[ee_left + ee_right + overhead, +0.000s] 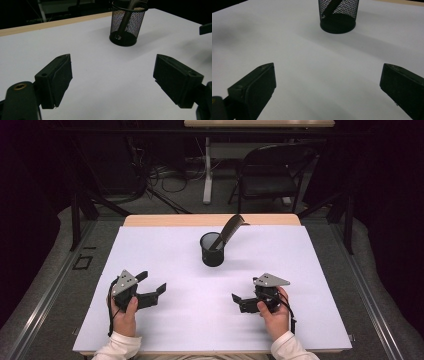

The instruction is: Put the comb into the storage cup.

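A black mesh cup (pixel 212 251) stands upright on the far middle of the white table top (pixel 200 325). A dark comb (pixel 231 229) leans in it, sticking out up and to the right. My left gripper (pixel 152 282) rests near the front left, held by a hand, its jaws wide apart with nothing between them. My right gripper (pixel 241 303) sits at the front right, also open and empty. In the left gripper view the cup (pixel 128 25) and comb (pixel 126 17) lie ahead of the open gripper (pixel 113 65). The right gripper view shows the cup (pixel 338 15) beyond its open gripper (pixel 328 72).
A wooden strip (pixel 210 220) edges the table's far side. Beyond it stand a black folding chair (pixel 270 175), a white table leg (pixel 207 170) and loose cables on the floor. A tip of the other gripper (pixel 205 28) shows at the right of the left gripper view.
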Demonstrator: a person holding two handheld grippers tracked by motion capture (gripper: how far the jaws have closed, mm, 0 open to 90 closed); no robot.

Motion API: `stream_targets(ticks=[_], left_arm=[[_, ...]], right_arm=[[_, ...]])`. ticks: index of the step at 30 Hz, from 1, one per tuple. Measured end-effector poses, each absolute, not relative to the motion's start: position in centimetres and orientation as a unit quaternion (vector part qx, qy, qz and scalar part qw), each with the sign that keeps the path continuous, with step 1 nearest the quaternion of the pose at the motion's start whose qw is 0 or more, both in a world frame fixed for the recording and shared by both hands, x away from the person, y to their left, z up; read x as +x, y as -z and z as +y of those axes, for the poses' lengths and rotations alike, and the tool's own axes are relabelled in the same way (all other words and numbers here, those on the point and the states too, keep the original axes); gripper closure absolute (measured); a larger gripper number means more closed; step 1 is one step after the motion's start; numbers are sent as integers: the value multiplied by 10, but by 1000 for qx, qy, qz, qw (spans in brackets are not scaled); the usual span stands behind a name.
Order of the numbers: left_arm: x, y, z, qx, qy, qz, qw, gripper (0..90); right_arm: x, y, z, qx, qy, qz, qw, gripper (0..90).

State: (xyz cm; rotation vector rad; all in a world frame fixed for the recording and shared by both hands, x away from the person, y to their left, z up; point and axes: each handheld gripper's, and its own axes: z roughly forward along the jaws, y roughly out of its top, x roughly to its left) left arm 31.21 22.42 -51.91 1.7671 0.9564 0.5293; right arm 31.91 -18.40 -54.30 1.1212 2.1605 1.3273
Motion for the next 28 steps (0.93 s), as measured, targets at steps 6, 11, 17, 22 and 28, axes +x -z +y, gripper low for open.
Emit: stream_targets(ticks=[6,11,17,22,28], left_arm=[[312,519,224,734,-219,395,507,157],[312,520,223,734,-219,395,507,156],[313,520,223,734,-219,396,506,157],[313,521,223,736,-218,397,503,156],[315,522,224,736,-220,399,501,156]], right_arm=[[318,544,-179,389,-469,772,181,3],[318,544,-178,388,-469,773,179,7],[318,545,-178,389,-468,774,177,13],[318,545,-177,386,-468,776,175,21],[318,545,-177,385,-469,776,171,23]])
